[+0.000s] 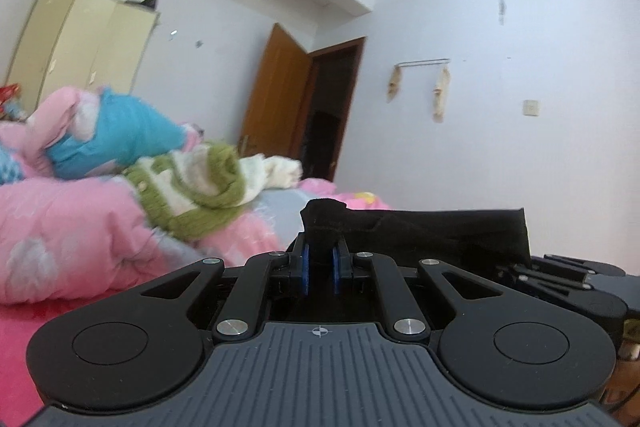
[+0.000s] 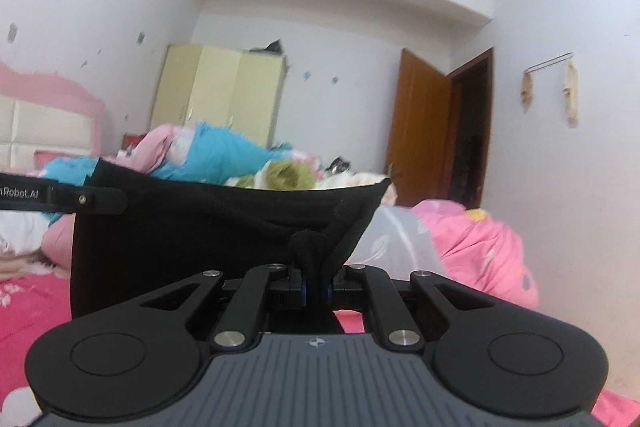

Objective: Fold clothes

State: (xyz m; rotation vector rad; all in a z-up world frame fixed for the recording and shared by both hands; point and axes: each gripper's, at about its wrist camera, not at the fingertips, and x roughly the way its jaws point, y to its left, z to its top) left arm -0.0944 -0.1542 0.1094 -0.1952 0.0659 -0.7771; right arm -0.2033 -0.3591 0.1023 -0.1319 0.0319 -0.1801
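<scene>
While both tools point level across the bed (image 1: 80,227), a black garment (image 2: 208,227) hangs stretched between them above the pink bedding. Left tool (image 1: 320,263) has its blue-padded jaws narrowed onto a bunched corner of that black cloth, which rises just above the fingertips and runs off toward the right tool, whose black linkage shows at the edge of the left wrist view. Right tool (image 2: 316,287) likewise pinches a gathered fold of the garment, with the cloth spreading away toward the left tool's arm. Beyond the garment, farther up the bed, lies a green and white knitted sweater (image 1: 192,187), and behind it a heap of blue and pink clothes (image 1: 112,131). Past the bed stand a pale yellow wardrobe (image 2: 220,87) and an open brown door (image 1: 276,95).
</scene>
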